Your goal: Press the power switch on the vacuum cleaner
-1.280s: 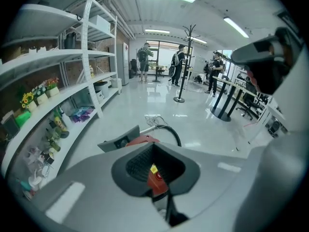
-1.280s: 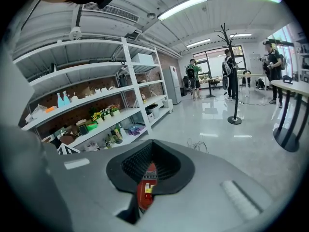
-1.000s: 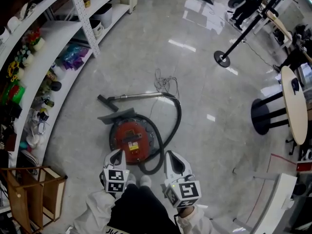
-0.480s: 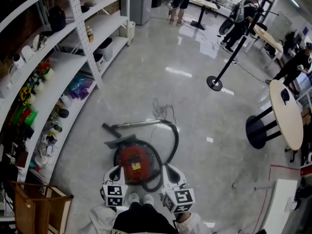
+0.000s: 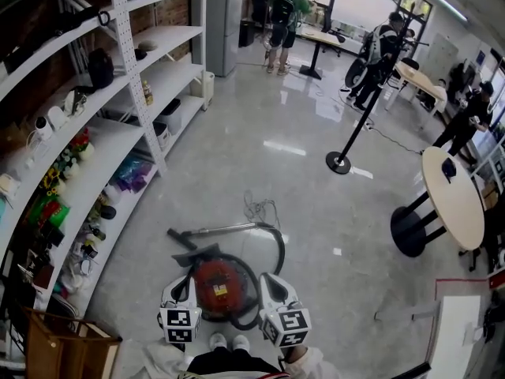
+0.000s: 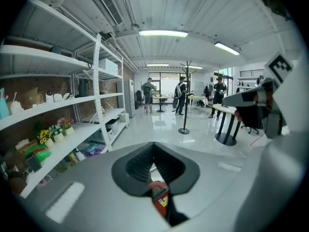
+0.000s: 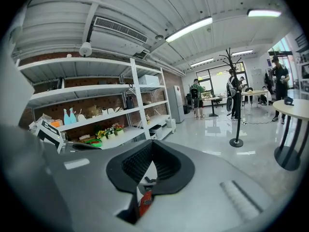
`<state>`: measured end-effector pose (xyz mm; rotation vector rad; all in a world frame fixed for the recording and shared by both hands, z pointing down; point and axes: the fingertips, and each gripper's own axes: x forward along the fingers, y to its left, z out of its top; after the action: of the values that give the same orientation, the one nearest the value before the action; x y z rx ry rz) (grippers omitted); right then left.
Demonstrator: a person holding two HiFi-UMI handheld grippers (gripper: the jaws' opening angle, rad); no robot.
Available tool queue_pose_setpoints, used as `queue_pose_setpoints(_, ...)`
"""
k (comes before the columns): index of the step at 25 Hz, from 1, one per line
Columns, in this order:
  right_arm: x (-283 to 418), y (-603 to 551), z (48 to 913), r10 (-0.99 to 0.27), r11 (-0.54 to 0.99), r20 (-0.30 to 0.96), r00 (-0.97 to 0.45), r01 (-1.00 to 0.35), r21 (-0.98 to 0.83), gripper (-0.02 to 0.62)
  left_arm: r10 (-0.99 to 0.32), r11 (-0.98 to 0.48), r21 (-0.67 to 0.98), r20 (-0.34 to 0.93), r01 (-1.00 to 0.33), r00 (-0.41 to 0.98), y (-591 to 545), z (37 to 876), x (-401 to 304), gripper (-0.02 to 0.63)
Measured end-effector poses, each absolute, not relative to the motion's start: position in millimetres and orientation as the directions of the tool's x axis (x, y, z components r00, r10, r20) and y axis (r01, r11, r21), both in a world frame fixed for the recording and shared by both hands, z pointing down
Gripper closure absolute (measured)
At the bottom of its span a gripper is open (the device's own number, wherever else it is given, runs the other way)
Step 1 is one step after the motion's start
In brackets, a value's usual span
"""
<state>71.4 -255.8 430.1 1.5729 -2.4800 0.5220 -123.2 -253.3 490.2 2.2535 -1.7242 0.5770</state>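
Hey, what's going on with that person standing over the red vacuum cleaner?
A person stands right over a red vacuum cleaner on the shiny floor, with a pair of tongs in each hand. The left tongs and the right tongs are both shut and hold nothing. They hang above the vacuum cleaner, one on each side, and neither is pressing on it. Its black hose loops round to the metal tube lying on the floor beyond it.

The glossy grey floor [image 5: 316, 212] carries a red vacuum cleaner [image 5: 218, 284]. Just beyond the vacuum cleaner lie its wand [image 5: 225, 229] and a loose cord [image 5: 256, 209].
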Motion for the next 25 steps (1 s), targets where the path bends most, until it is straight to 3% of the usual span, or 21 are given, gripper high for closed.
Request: queue_pose_setpoints(25,78.1,-256.8,360.7,-0.873,0.429,0.179,-0.453,-0.890,-0.157,0.595,-0.946,-0.245,-0.078,0.237,-0.966,0.221,-250.5,384.6,-125.8,0.606)
